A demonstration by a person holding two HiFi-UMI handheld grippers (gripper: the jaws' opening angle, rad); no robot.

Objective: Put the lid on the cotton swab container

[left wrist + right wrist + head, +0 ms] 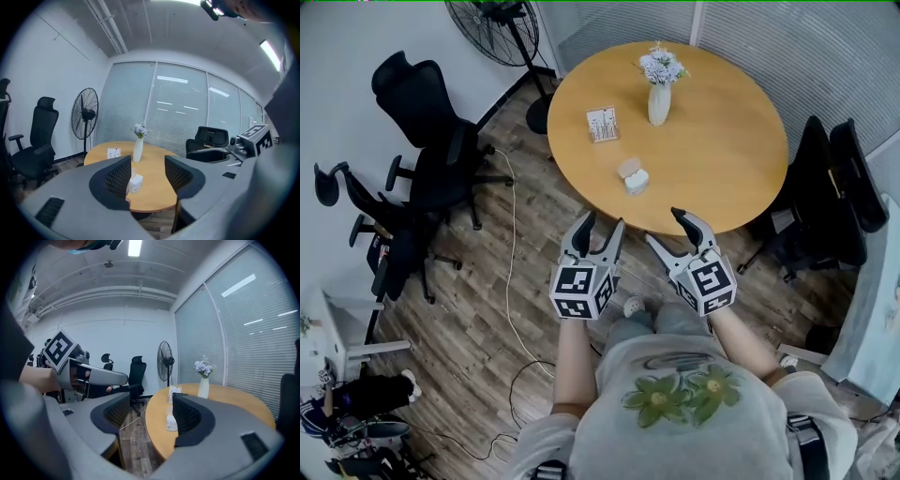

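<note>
Wooden table (pixel 722 141) bears one vase (pixel 659 103), one swab container (pixel 635 180).

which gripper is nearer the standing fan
Left. The fan stands ahead and to the left of the left gripper; the right gripper hangs on the left one's far side, farther off.

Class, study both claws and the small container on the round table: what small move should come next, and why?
Probably carry both claws forward toward the container. The left claw and right claw stand open and empty, short of the table, while the container sits just inside its near rim, with what looks like its lid beside it.
</note>
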